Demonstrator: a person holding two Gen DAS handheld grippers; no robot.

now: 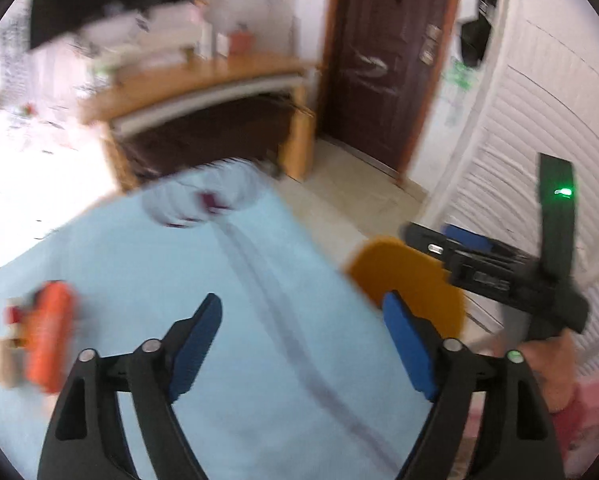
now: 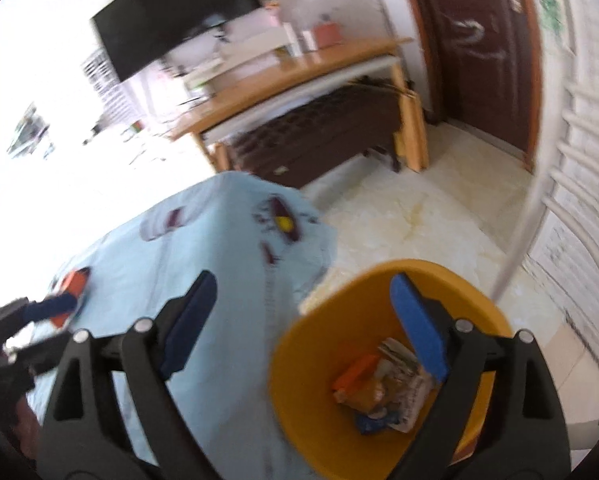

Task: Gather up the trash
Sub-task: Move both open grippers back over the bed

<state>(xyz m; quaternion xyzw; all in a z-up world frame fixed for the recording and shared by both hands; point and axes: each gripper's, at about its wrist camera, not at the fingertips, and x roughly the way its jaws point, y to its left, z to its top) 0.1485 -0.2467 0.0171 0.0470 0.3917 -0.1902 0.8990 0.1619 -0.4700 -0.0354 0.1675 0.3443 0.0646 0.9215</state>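
My left gripper (image 1: 303,300) is open with nothing between its blue pads, above a table under a light blue cloth (image 1: 203,280). An orange packet (image 1: 49,336) lies blurred on the cloth to the left of it, outside the jaws. My right gripper (image 2: 302,284) is open and holds nothing, over the near rim of a yellow bin (image 2: 291,360) on the floor beside the table. Inside the bin lie an orange wrapper (image 2: 355,372) and crumpled printed paper (image 2: 407,376). The right wrist view shows the left gripper's finger (image 2: 55,304) next to the orange packet (image 2: 73,282).
A small beige and red item (image 1: 7,344) sits by the packet. Behind the table stand a wooden desk (image 1: 203,80) with boxes and a dark screen (image 2: 171,20). A brown door (image 1: 383,60), white slatted panels (image 1: 519,120) and pale tiled floor (image 2: 419,208) lie to the right.
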